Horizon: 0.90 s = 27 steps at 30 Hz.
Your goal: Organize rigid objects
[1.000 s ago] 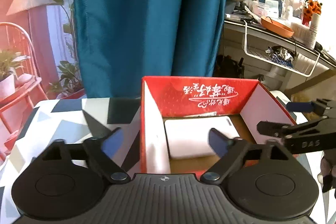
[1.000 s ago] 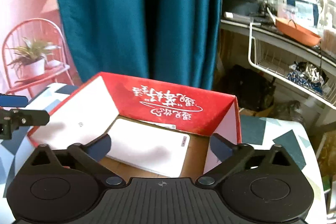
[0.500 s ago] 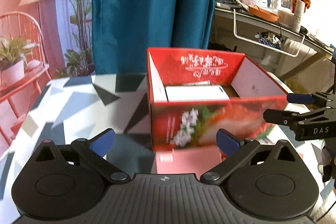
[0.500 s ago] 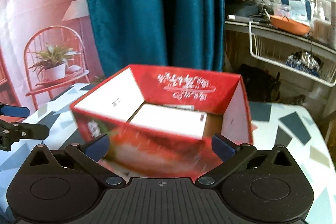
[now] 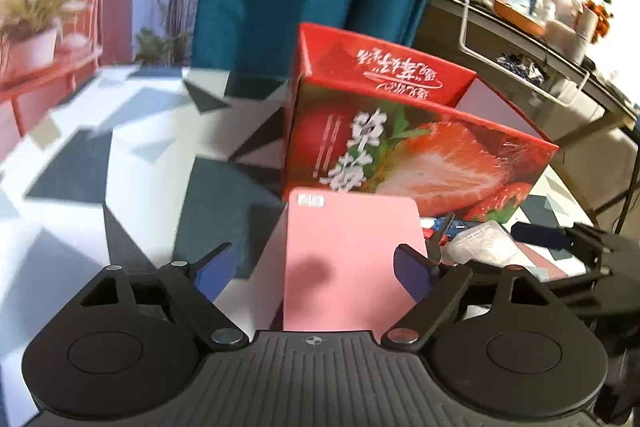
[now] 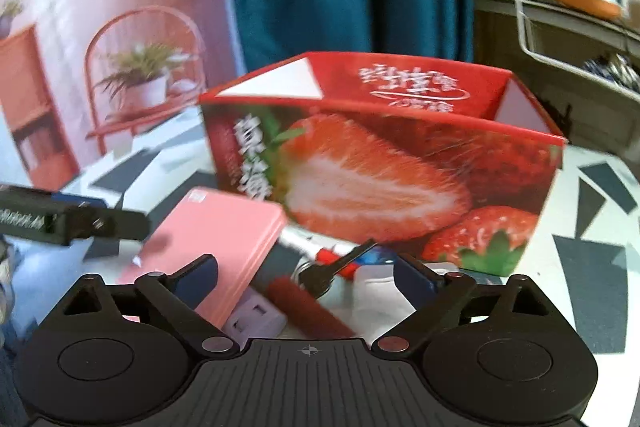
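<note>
Both grippers have dropped and pulled back from over the open strawberry box (image 5: 408, 151) — a second ago the views looked down into it at a white slab lying on its floor; now they face its printed front wall and the clutter in front of it on the bench (image 5: 132, 163).

Left gripper (image 5: 316, 273): jaws wide but closing, nothing gripped. The pink flat case (image 5: 352, 259) lies between them, just in front of the box; the pads do not press on it.

Right gripper (image 6: 304, 277): jaws wide, closing slightly, empty. Under it, in front of the box, sit a dark-red cylinder (image 6: 308, 311), a key on a ring (image 6: 332, 267), a white plug adapter (image 6: 256, 319) and small white packets — blurred, hard to name further.

Reading: one item looks already boxed, and the pickup of the next is starting — likely the pink case for the left. Most of the pile in front of the box is still unsorted.
</note>
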{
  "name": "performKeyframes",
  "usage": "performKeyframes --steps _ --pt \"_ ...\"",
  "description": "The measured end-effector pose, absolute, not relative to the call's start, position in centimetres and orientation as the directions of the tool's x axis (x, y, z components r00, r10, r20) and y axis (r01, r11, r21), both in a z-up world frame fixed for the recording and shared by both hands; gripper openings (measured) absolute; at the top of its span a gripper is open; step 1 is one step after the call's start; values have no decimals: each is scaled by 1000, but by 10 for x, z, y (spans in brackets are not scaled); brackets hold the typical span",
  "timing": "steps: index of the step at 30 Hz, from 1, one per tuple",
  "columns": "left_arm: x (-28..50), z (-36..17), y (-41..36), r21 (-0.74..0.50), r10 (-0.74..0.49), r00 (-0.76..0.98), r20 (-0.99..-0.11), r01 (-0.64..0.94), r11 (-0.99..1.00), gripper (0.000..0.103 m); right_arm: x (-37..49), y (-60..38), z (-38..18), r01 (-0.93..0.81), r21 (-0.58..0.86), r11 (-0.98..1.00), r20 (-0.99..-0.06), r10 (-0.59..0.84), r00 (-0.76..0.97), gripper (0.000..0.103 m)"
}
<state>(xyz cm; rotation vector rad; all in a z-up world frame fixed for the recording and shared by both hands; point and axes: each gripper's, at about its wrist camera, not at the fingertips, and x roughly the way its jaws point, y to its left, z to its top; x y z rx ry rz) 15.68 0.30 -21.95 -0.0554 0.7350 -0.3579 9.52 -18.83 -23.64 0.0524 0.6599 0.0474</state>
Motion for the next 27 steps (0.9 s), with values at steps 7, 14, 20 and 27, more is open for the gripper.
performKeyframes --steps 7,14,20,27 --pt "159 -239 10 -225 -360 640 -678 286 932 71 102 -173 -250 -100 88 991 -650 133 748 72" --pt "155 -251 4 -257 -404 600 -691 318 913 55 96 -164 -257 -157 111 981 -666 191 721 63" --pt "146 -253 -5 -254 -438 578 -688 373 892 54 92 -163 -258 -175 150 973 -667 230 708 55" --pt "141 -255 -13 -264 -476 547 -688 423 867 53 78 -173 -264 -138 219 966 -661 250 708 55"
